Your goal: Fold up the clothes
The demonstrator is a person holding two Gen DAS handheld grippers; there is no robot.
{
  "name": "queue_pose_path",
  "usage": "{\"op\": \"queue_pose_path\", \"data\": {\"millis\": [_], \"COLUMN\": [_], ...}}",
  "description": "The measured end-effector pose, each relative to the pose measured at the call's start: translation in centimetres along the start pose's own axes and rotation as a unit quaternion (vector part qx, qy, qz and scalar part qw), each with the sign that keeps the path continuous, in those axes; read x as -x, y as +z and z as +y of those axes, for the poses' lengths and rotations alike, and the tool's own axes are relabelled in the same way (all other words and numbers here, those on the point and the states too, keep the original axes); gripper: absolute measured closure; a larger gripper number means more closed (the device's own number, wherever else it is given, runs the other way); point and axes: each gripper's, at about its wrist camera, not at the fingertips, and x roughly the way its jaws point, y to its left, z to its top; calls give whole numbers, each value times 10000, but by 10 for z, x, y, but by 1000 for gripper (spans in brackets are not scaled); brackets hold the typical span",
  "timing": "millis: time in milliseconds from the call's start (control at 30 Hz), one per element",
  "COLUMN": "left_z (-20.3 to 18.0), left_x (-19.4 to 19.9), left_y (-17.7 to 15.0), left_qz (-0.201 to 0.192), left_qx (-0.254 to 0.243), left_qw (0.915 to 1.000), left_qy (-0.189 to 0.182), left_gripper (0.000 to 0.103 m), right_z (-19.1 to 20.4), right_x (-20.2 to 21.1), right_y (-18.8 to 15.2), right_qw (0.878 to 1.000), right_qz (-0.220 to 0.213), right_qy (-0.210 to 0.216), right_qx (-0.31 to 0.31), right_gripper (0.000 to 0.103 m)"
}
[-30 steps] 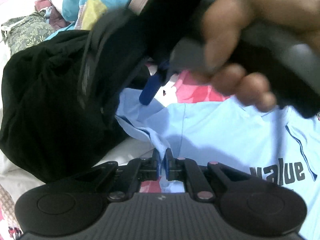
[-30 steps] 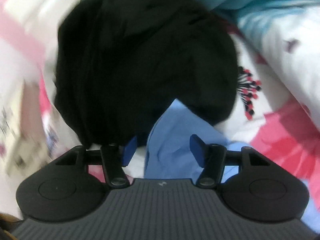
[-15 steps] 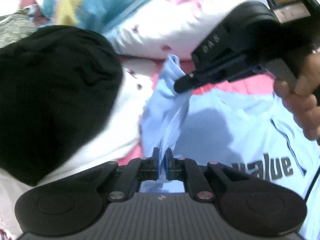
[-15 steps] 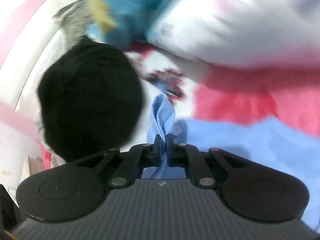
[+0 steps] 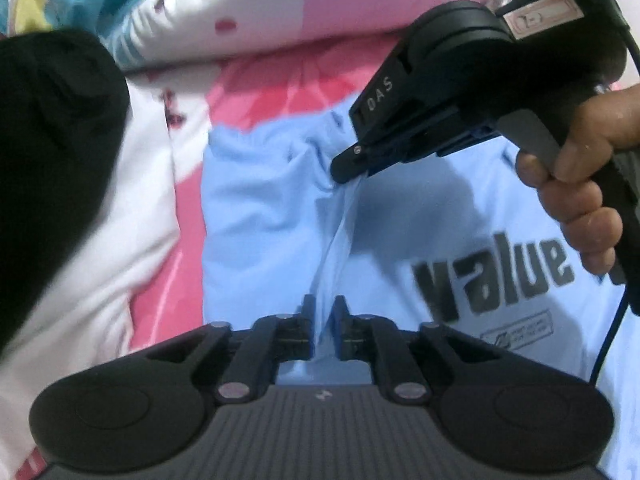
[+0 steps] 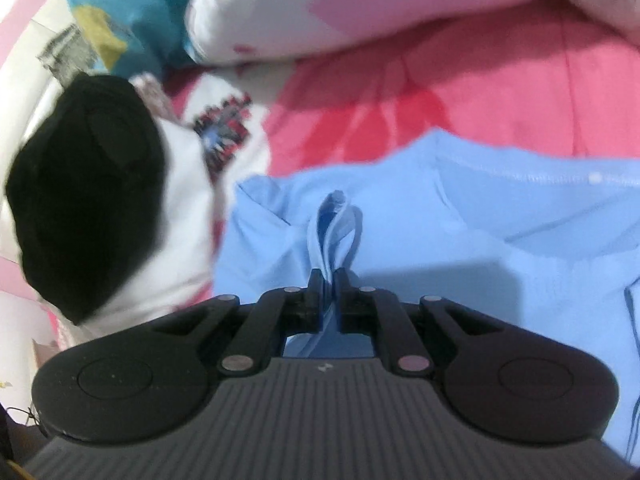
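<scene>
A light blue T-shirt with dark "value" lettering lies spread on a pink and white bedspread. My left gripper is shut on a raised ridge of its fabric. That ridge runs up to my right gripper, held by a hand at the right of the left wrist view and pinching the same fold. In the right wrist view the right gripper is shut on a bunched fold of the blue shirt, which sticks up between its fingers.
A black garment lies heaped at the left, also seen as the black heap in the right wrist view. A white and pink pillow and a turquoise cloth lie at the back of the bed.
The right gripper went from open to shut on the shirt fold. Both grippers have carried the fabric to the right, away from the black garment, over the spread shirt.
</scene>
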Motion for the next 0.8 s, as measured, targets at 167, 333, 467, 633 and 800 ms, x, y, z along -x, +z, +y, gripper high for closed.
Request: {"op": "queue_pose_path", "data": {"millis": [167, 333, 467, 633, 800], "left_z": [13, 51, 84, 95, 90], "left_x": [4, 30, 35, 8, 0], "left_y": [-12, -20, -17, -13, -12], "left_qz": [327, 273, 182, 389, 341], "left_qx": [102, 769, 1549, 1595, 1420], "left_qw": [9991, 9951, 9872, 9864, 9893], "left_qy": [-251, -553, -319, -47, 50], "left_gripper": [64, 62, 62, 65, 72], "right_z": [-14, -16, -16, 15, 67], "right_x": [-10, 16, 44, 36, -20], "right_y": [1, 0, 4, 29, 53], "right_qw": [9996, 9987, 9967, 9959, 9803], "right_qz": [233, 332, 67, -209, 91], "right_qy": [-51, -373, -726, 139, 380], "right_qx": [-148, 54, 363, 870, 1934], "right_gripper": [94, 78, 77, 69, 69]}}
